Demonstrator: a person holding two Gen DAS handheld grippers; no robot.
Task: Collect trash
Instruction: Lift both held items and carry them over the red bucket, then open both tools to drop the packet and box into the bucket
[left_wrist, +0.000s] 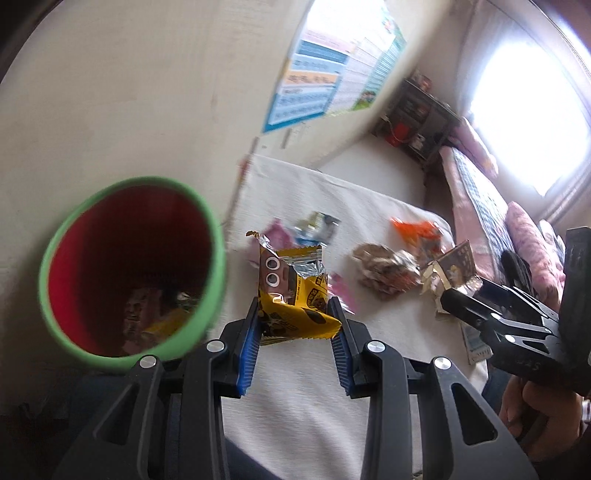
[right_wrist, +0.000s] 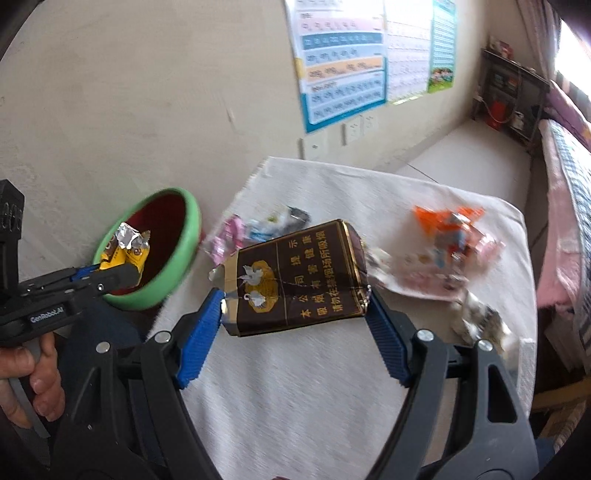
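Blue and white wall chart (right_wrist: 343, 62) pinned up on the cream wall (right_wrist: 147, 92), a white socket plate (right_wrist: 354, 132) just beneath it. Over in the far corner, a dark shelving unit (right_wrist: 511, 99) with a red container on it. Bright window (left_wrist: 528, 114) blazing at the right, pink patterned bedding (left_wrist: 476, 199) running along below it.

Right claw (right_wrist: 295, 295) clamps brown pack (right_wrist: 295, 277) above bench (right_wrist: 295, 387). Left claw (right_wrist: 125, 275) holds yellow wrapper (right_wrist: 125, 254) at green bin (right_wrist: 166, 251) mouth.
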